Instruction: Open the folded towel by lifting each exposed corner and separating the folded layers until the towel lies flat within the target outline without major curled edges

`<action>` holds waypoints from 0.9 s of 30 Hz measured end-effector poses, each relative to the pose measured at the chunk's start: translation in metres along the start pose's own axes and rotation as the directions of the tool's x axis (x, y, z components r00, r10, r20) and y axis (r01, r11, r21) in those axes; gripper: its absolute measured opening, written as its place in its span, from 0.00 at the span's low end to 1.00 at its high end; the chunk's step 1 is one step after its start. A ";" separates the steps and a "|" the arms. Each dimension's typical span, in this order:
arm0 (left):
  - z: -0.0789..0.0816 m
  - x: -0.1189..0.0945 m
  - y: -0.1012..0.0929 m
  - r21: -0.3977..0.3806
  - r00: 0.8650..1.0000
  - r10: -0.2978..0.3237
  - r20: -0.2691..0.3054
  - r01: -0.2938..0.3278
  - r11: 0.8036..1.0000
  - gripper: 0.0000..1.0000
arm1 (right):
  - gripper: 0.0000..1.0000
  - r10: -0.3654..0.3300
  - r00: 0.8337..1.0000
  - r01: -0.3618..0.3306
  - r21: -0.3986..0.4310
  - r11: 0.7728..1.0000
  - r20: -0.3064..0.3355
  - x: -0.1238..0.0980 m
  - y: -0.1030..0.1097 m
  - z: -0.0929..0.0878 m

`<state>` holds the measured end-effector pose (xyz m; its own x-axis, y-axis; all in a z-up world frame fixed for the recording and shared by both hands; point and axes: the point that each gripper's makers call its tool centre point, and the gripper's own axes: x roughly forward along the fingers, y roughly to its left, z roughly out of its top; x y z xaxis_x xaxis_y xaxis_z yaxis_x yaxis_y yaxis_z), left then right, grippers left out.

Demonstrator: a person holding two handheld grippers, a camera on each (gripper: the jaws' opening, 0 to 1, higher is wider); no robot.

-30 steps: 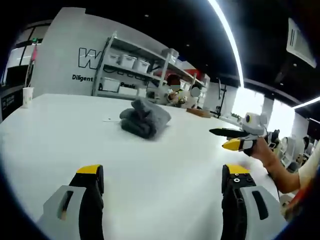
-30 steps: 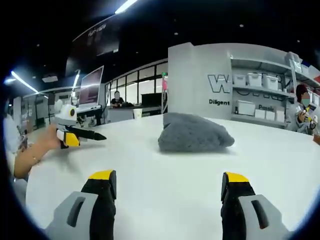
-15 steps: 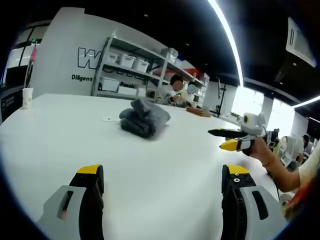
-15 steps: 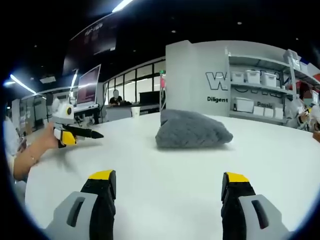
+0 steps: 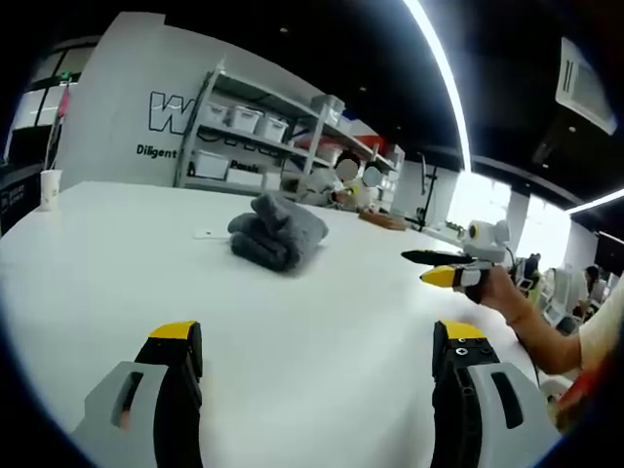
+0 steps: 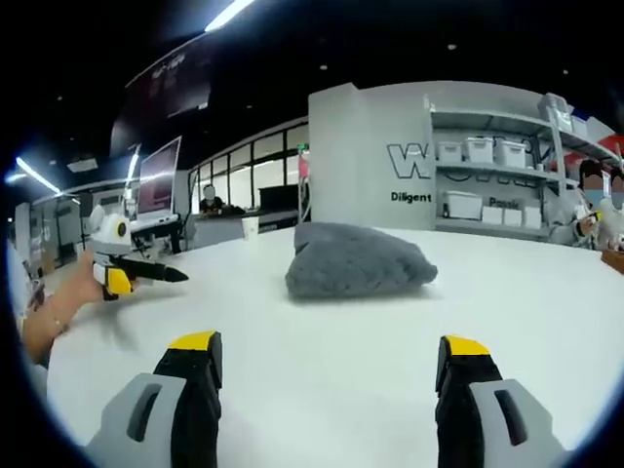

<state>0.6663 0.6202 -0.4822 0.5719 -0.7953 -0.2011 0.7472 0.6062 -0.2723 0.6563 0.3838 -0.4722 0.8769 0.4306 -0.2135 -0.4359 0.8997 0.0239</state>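
So the left gripper (image 5: 317,361) is hovering low over the white table (image 5: 117,253) with its jaws spread and nothing between them, and the grey folded towel (image 5: 275,229) sits well ahead, still bundled. Over on the right, the right gripper (image 6: 327,375) is just as wide and empty — towel (image 6: 356,260) dead ahead. I'd come in low from both sides and pinch only the top layer's corner — not the whole stack.
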 end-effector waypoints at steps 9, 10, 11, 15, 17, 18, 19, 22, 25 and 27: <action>0.004 -0.002 0.001 -0.014 1.000 -0.005 0.018 0.005 1.000 0.96 | 0.99 0.018 1.000 -0.019 -0.054 0.998 -0.014 0.005 0.015 0.017; 0.005 -0.002 0.002 -0.017 1.000 -0.006 0.020 0.006 1.000 0.96 | 0.99 0.020 1.000 -0.021 -0.057 0.998 -0.016 0.006 0.016 0.018; 0.005 -0.003 0.002 -0.019 1.000 -0.006 0.021 0.007 1.000 0.96 | 0.99 0.024 1.000 -0.025 -0.059 0.998 -0.019 0.008 0.018 0.018; 0.007 -0.003 0.004 -0.028 1.000 -0.006 0.027 0.007 1.000 0.96 | 0.99 0.033 0.999 -0.035 -0.060 0.998 -0.036 0.012 0.021 0.018; 0.007 -0.003 0.005 -0.032 1.000 -0.004 0.030 0.005 0.999 0.96 | 0.99 0.036 0.998 -0.039 -0.067 0.997 -0.045 0.013 0.023 0.022; 0.008 -0.004 0.006 -0.035 1.000 -0.004 0.031 0.005 0.999 0.96 | 0.99 0.035 0.998 -0.038 -0.073 0.997 -0.046 0.013 0.022 0.024; 0.008 -0.003 0.005 -0.037 0.999 -0.003 0.032 0.004 0.999 0.96 | 0.99 0.034 0.998 -0.037 -0.077 0.996 -0.045 0.013 0.022 0.026; 0.007 -0.004 0.003 -0.041 0.999 -0.004 0.033 0.005 0.999 0.96 | 0.99 0.029 0.999 -0.033 -0.091 0.995 -0.046 0.015 0.020 0.035; 0.007 -0.004 0.004 -0.043 0.999 -0.004 0.032 0.006 0.999 0.96 | 0.99 0.020 0.999 -0.025 -0.098 0.995 -0.050 0.016 0.017 0.046; 0.006 -0.004 0.003 -0.042 1.000 -0.005 0.031 0.006 0.999 0.96 | 0.99 0.013 0.999 -0.017 -0.105 0.994 -0.036 0.016 0.017 0.059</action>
<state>0.6682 0.6254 -0.4762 0.5789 -0.7974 -0.1704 0.7356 0.6008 -0.3129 0.6746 0.4104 -0.4174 0.8633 0.4394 -0.2482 -0.4694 0.8797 -0.0754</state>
